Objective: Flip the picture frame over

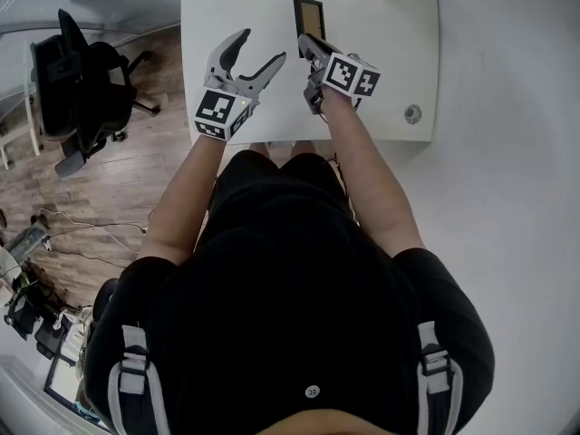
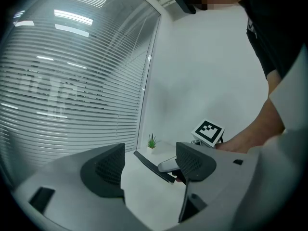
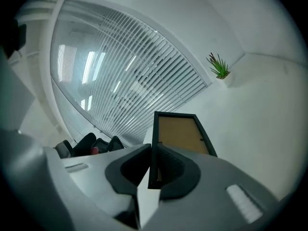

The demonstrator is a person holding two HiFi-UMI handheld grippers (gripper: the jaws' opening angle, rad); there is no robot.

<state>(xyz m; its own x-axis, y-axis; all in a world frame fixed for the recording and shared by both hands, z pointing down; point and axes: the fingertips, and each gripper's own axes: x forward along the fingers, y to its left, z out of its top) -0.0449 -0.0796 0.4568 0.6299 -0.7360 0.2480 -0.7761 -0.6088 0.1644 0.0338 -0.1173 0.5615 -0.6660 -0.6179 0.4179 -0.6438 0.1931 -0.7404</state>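
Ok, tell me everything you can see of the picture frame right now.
The picture frame is a thin rectangle with a narrow black border around a tan, cardboard-looking panel, and that panel side faces up. The right gripper is shut on its near short edge. It sits over the white table and seems tilted; whether its far edge rests there I cannot tell.

The slim black picture frame has a smooth, matt rim, and its brown back board looks like dull fibreboard. The white rectangular table has a smooth, matt top. The left gripper is of grey matt plastic, and its dark pads are finely ribbed. The brown plank floor looks like wood.
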